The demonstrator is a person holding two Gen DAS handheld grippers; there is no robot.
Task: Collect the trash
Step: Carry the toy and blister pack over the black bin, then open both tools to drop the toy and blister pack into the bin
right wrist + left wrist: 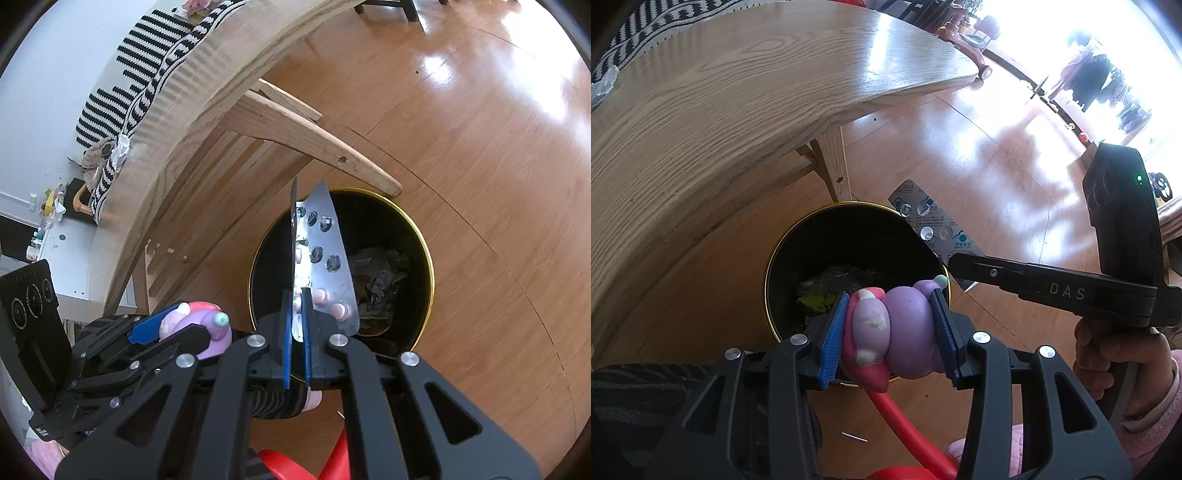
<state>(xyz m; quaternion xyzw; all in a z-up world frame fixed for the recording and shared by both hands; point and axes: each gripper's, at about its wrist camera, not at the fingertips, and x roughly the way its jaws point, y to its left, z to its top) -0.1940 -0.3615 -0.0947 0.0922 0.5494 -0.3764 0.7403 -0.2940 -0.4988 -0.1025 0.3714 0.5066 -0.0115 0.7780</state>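
Now both grippers hang above the black trash bin [849,236] with the gold rim, which stands on the wooden floor [480,147] just beside a leg of the wooden table [720,110]. The left gripper [890,325] is clamped on a purple and pink soft toy [897,332]; the blue pads [833,332] press its two sides. The right gripper [297,314] is closed tight on the near end of a silver blister pack [325,258], with a few pink pills in its near pockets and the other pockets looking pressed out.

To do this step well, I think each thing should be fully over the dark mouth of the bin before the jaws let go. The toy sits over the near rim, so it may need to go a little more forward, otherwise it can hit the rim and fall outside. The pack is flat and light and may glide sideways, so a low release seems safer.

The long axis of the pack runs away from the right gripper, its far end pointing over the bin toward the table leg, and its flat face stands nearly on edge.
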